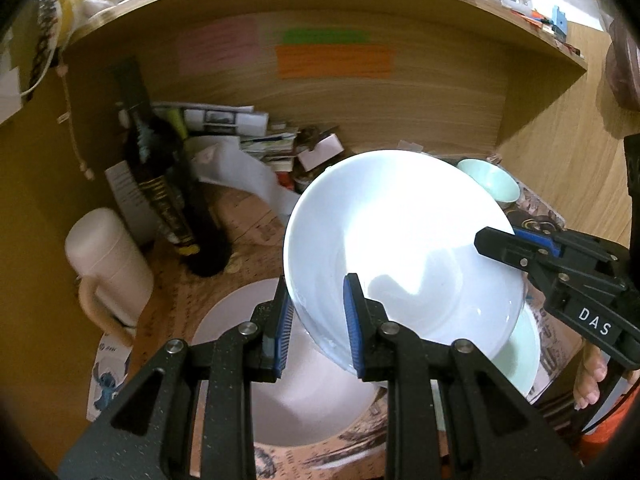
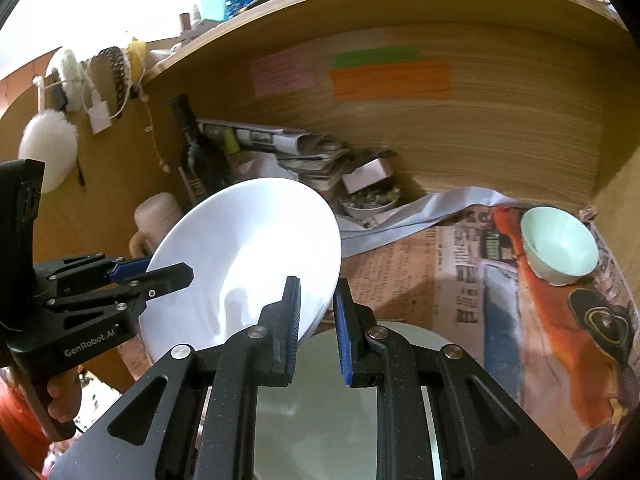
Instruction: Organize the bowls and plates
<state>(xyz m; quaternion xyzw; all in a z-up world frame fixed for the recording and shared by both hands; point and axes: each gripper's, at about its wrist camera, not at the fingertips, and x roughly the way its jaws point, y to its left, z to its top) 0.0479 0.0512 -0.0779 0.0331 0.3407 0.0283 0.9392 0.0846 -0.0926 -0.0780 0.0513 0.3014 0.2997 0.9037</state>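
Together, the left gripper (image 1: 320, 320) and right gripper (image 2: 317, 326) each clamp an opposite rim of the tilted white plate (image 1: 400, 248), held at frame centre above a pink plate (image 1: 288, 392) and a green plate (image 2: 316, 420). Farther back, toward the right, a mint bowl (image 2: 560, 246) sits on the newspaper (image 2: 420, 272).

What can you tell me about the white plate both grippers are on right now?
The white plate is a round, glossy, shallow dish, ceramic by its look, with a raised rim and no pattern. It is lifted off the table and tilted. The left gripper has its jaws on one edge of the rim; the right gripper has its jaws on the opposite edge. Below it lie a pink plate and a pale green plate, neither visibly touching it.
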